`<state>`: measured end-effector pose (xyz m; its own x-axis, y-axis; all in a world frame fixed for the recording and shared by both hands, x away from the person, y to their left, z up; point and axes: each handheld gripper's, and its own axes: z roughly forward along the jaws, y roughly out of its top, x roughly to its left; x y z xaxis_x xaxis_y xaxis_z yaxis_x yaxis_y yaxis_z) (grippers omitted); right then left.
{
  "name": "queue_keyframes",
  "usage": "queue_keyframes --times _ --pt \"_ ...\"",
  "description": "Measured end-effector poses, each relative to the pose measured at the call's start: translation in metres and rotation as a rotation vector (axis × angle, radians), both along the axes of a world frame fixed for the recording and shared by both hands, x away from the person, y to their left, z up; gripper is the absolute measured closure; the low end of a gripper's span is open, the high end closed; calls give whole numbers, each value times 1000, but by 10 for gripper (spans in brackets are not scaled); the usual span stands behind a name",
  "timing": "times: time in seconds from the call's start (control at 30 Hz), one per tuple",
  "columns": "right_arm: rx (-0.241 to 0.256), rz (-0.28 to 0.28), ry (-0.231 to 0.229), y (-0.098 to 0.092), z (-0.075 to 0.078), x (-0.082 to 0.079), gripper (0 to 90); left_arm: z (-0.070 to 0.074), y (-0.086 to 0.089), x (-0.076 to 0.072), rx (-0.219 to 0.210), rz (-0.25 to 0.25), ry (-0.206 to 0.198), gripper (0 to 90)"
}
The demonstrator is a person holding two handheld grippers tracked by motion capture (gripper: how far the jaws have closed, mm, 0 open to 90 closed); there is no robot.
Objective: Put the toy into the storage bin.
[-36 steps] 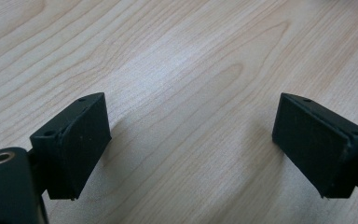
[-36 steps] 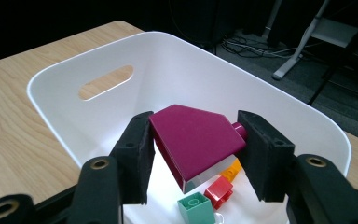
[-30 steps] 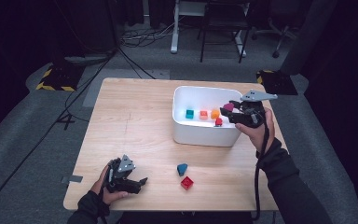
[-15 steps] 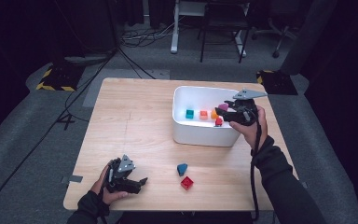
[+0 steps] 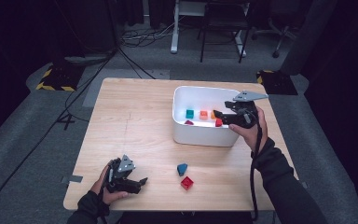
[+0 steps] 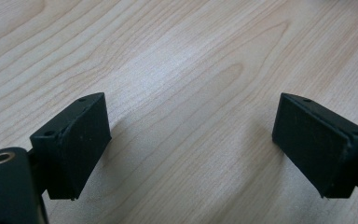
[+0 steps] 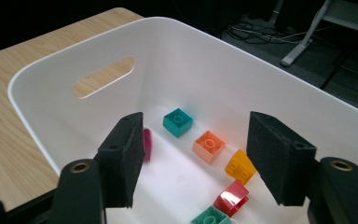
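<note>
Currently my right gripper (image 5: 220, 116) hangs over the white bin (image 5: 200, 135), jaws spread apart and holding nothing. In the right gripper view a magenta brick (image 7: 147, 144) shows beside the left-hand jaw, blurred; I judge it just released and dropping, though I cannot tell whether it has landed. The bin contains a teal brick (image 7: 177, 122), an orange brick (image 7: 209, 146), a yellow brick (image 7: 240, 166), a red brick (image 7: 231, 197) and a green brick (image 7: 210, 218) at the lower edge.

My left gripper (image 5: 137, 183) rests on the table (image 5: 135, 116) near the front-left corner, jaws wide apart, with bare wood between them in the left gripper view.

Step in hand, as I judge it: deposit into the bin, release phase. Two pieces remain on the table, well apart from the bin: a blue piece (image 5: 182, 168) and a red table brick (image 5: 187, 182) just beside it.

Next move calls for: lift the right gripper over the bin wall, travel toward me, align the open jaws over one remaining piece, then descend and close.
</note>
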<state>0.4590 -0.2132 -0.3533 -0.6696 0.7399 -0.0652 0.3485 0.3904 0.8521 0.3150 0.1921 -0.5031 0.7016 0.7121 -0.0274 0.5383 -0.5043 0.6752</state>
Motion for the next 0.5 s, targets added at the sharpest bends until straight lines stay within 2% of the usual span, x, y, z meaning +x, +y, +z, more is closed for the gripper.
queue_keyframes --times 0.4,0.5 --pt "47 55 -53 -3 13 -29 322 0 0 0 0 0 0 115" --pt "34 83 -65 -4 12 -37 314 0 0 0 0 0 0 115"
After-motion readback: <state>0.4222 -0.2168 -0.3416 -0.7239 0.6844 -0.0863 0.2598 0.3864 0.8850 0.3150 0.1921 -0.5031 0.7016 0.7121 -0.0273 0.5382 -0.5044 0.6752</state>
